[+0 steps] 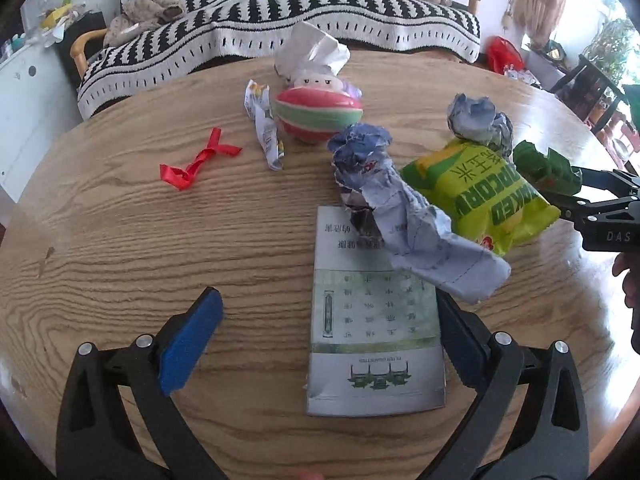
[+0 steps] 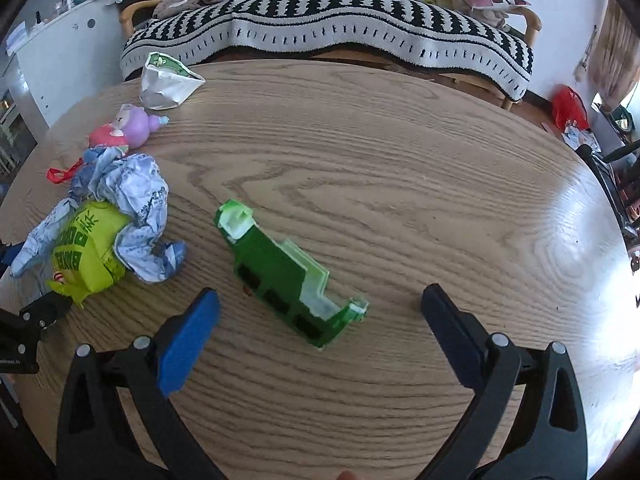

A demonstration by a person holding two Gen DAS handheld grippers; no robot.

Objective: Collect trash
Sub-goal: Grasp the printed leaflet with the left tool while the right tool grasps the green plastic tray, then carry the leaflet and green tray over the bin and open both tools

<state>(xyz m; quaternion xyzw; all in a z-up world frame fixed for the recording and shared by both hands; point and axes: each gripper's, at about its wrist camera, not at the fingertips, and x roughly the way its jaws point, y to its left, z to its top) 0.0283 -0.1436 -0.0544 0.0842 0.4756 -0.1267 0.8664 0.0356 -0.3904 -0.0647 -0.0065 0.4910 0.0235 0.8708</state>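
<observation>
Hovering low over the round wooden table (image 2: 400,160), both tools were found with jaws spread wide and nothing between them: the left gripper (image 1: 328,340) stood over a flattened grey-green carton (image 1: 372,320), the right gripper (image 2: 320,336) over a torn green box (image 2: 284,272). The step in hand was judged to be the approach to a first pick, no item yet being secured. The green box lay flat just ahead of the right fingertips, its long axis running diagonally from far-left to near-right, the near end sitting between the two blue pads (image 2: 188,340). The next move would call for lowering the right tool, turning it so the jaws cross the box's short side, then closing. The carton's long axis ran straight away from the left tool, its far end partly under crumpled blue-white paper (image 1: 400,208), which leaned on a yellow-green snack bag (image 1: 480,196). A red ribbon (image 1: 196,160), a twisted wrapper (image 1: 264,128) and a round toy (image 1: 316,112) lay further off. No bin was visible in either view
</observation>
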